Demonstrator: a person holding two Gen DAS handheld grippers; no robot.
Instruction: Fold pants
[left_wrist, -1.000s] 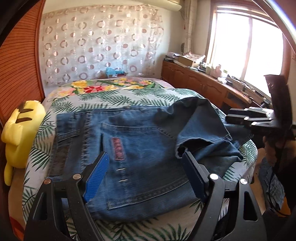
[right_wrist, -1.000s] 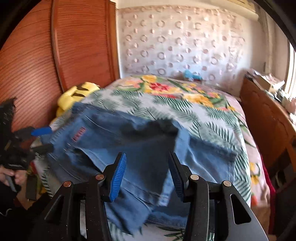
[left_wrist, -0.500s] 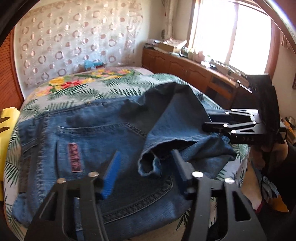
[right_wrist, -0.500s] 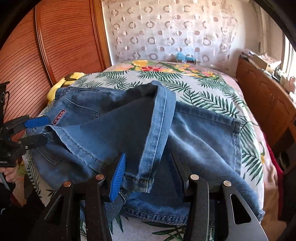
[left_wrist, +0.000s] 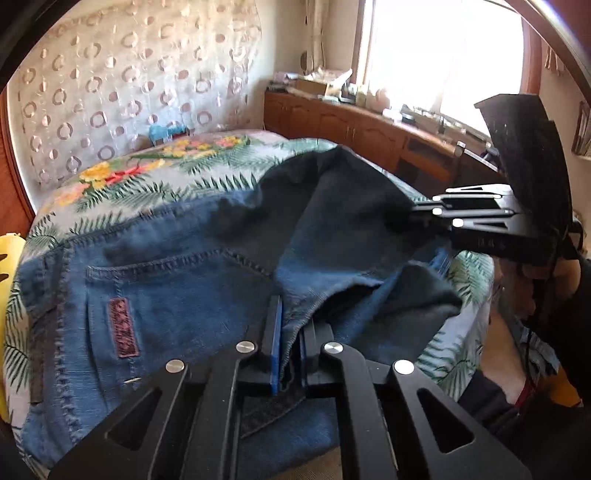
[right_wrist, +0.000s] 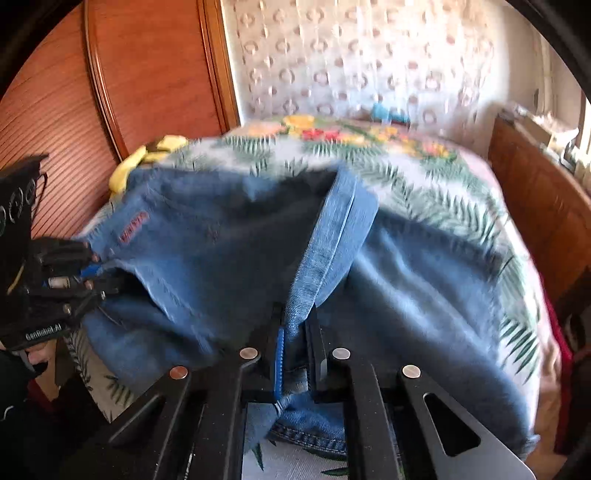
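Lying across the bed (left_wrist: 155, 184) with its palm-leaf and flower cover, the blue denim pants (left_wrist: 177, 295) rest back side up, a stitched pocket and a small red label (left_wrist: 123, 328) showing near the waist end. The left gripper (left_wrist: 290, 339) has its fingers drawn together on a hemmed edge of the denim, the cloth pinched between the blue pads. From the right wrist view, the right gripper (right_wrist: 295, 339) is likewise clamped on a hemmed band of the pants (right_wrist: 221, 258), which rises from its fingers as a pale strip across the darker fabric. Each gripper appears in the other's view: the right gripper (left_wrist: 417, 216) grips the lifted fabric at the right side of the bed, and the left gripper (right_wrist: 92, 273) holds the edge near the red label (right_wrist: 133, 232). A yellow plush toy (right_wrist: 147, 155) sits beside the pants by the wooden wall panel (right_wrist: 147, 66). The right wrist view is blurred.
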